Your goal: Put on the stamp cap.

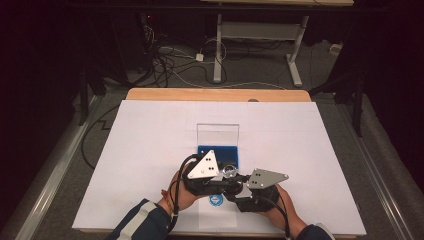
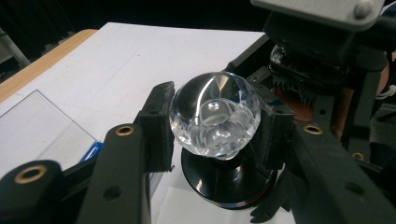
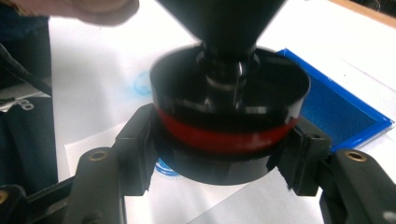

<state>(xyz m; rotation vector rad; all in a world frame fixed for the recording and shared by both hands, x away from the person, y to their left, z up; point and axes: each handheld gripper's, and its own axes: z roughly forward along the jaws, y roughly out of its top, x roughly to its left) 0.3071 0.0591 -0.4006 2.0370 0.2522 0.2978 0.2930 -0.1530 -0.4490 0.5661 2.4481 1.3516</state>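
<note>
Stamp (crystal knob), perhaps clamped, both hand-held grippers

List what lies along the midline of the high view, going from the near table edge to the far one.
Small paper slip with a round blue stamp mark → clear crystal knob of the stamp, held where the two claws meet → blue ink pad → its upright clear lid → bare wooden table edge.
</note>
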